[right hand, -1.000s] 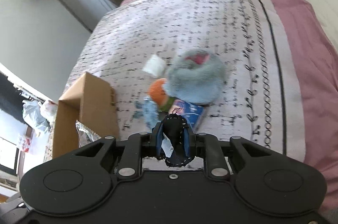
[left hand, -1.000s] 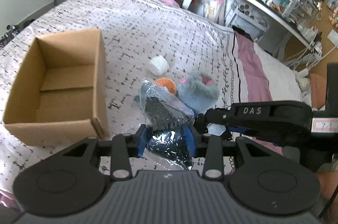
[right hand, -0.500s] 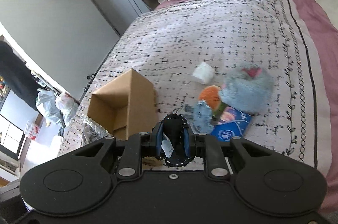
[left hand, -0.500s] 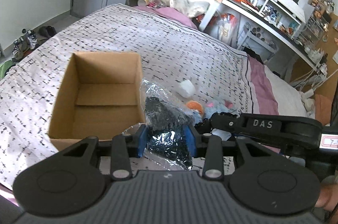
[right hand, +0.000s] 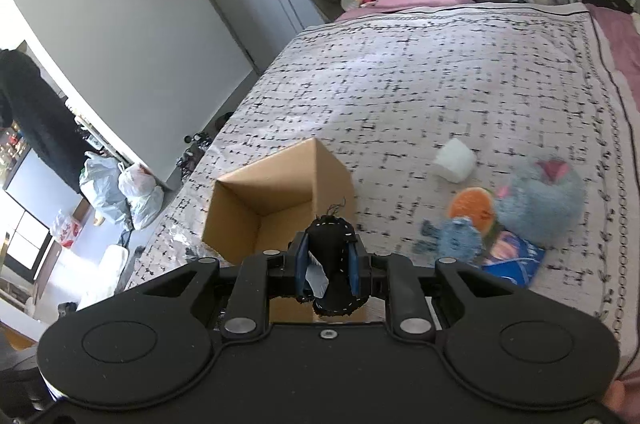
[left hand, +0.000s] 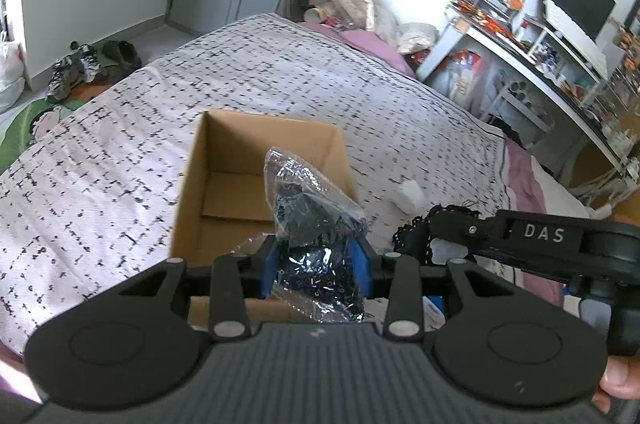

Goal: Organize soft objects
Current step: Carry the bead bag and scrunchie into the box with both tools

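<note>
My left gripper (left hand: 316, 266) is shut on a clear plastic bag of dark fabric (left hand: 312, 220), held just over the near edge of an open cardboard box (left hand: 224, 160) on the bed. My right gripper (right hand: 326, 264) is shut on a black lace cloth (right hand: 330, 236) with a white tag, above the near side of the same cardboard box (right hand: 256, 192). In the left wrist view the right gripper's arm (left hand: 552, 236) reaches in from the right with the black lace cloth (left hand: 416, 232) at its tip. The box's inside looks bare.
On the patterned bedspread (right hand: 420, 84) lie a white roll (right hand: 456, 160), a grey plush (right hand: 540, 200), an orange soft toy (right hand: 472, 204), a small blue plush (right hand: 456, 240) and a blue packet (right hand: 516, 260). A cluttered desk (left hand: 552, 56) stands at the right. Shoes (left hand: 80, 64) lie on the floor.
Both grippers have carried their loads from above the pile of soft things leftward to the cardboard box. The box now sits straight ahead of each gripper; the pile has slid to the right.
</note>
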Motion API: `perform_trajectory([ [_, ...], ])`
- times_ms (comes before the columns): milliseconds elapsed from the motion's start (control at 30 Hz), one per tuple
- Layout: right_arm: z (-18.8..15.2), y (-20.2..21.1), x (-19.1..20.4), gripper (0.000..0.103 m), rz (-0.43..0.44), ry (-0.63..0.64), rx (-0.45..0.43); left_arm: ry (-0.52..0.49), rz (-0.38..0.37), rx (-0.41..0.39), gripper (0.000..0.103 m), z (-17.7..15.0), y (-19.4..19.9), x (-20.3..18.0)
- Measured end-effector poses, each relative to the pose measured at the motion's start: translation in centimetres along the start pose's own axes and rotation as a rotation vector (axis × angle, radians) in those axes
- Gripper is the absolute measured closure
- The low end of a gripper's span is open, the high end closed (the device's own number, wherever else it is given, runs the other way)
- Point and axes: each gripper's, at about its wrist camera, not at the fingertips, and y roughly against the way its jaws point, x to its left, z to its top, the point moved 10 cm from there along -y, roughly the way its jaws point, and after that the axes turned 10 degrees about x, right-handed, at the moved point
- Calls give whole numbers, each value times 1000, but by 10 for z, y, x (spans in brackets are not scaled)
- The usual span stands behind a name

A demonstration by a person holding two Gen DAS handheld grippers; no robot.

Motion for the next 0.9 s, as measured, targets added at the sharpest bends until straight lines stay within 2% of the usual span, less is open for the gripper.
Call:
perform_trajectory([
  [367,2,-39,35,82,29,33,29,69,8,62,64,4,-29,41],
  [667,-8,-66,37,81,20,31,102,99,9,95,62,4,-41,61],
  [800,-12,-70,39,75,30,24,128,104,28,98,61,7,-38,67],
  [900,-14,-69,41,75,38,26,133,125,33,95,60,8,-36,73],
])
